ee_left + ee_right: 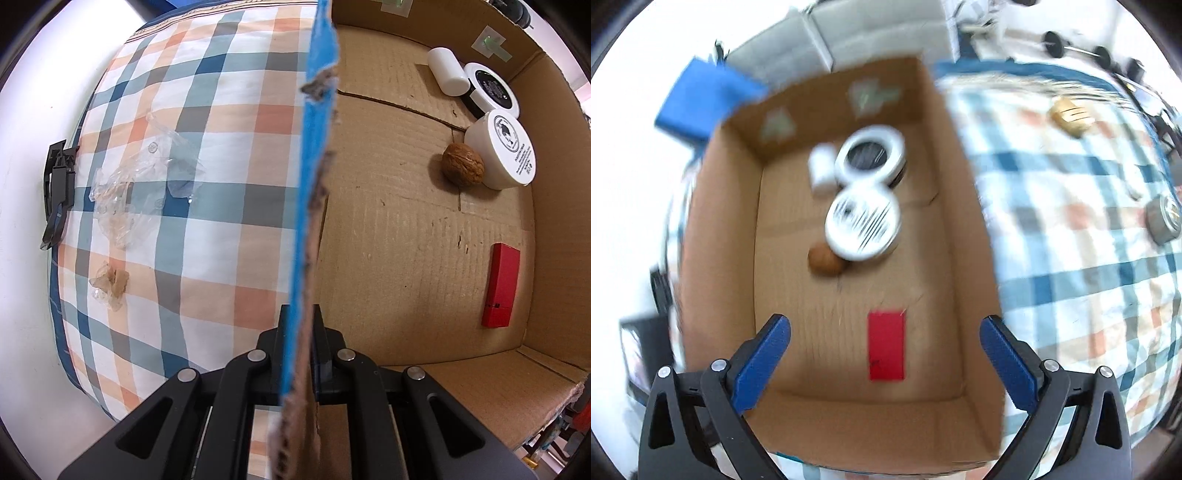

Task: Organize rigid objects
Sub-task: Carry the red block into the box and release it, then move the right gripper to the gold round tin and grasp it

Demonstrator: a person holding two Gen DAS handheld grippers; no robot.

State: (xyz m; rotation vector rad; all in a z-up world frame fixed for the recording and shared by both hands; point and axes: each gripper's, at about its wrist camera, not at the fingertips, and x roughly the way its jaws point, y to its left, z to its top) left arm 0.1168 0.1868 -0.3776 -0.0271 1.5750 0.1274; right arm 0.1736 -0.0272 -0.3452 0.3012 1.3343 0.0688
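The left gripper point(300, 354) pinches the box wall point(314, 221) so the box stays put. The right gripper point(884, 363) is wide open and empty above the red block point(886, 345), which lies inside the box.

Bright daylight; right view motion-blurred.
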